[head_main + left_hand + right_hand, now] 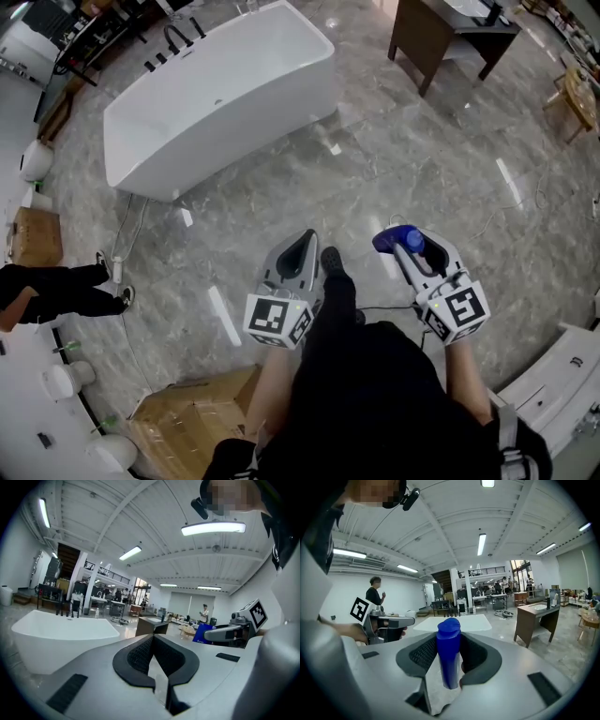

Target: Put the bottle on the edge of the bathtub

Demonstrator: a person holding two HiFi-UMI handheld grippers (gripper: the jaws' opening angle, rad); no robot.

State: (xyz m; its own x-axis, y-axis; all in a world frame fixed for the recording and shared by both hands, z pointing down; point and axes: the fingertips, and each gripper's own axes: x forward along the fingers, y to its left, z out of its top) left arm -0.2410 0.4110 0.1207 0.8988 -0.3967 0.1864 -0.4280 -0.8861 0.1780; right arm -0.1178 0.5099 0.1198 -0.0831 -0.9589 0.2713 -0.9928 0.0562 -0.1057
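Right gripper view: right gripper (449,638) pinches upright blue bottle (448,660); left gripper (151,638) jaws pressed together; white bathtub (216,103) well apart

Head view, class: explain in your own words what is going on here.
A person holds a gripper in each hand. The right claw is clamped on a blue bottle; the left claw is shut and empty. The white bathtub stands ahead, apart from both, so the bottle isn't placed yet.

blue plastic bottle (448,658): smooth, faintly matt
white bathtub (216,98): glossy, smooth
grey marbled floor (403,169): polished, reflective
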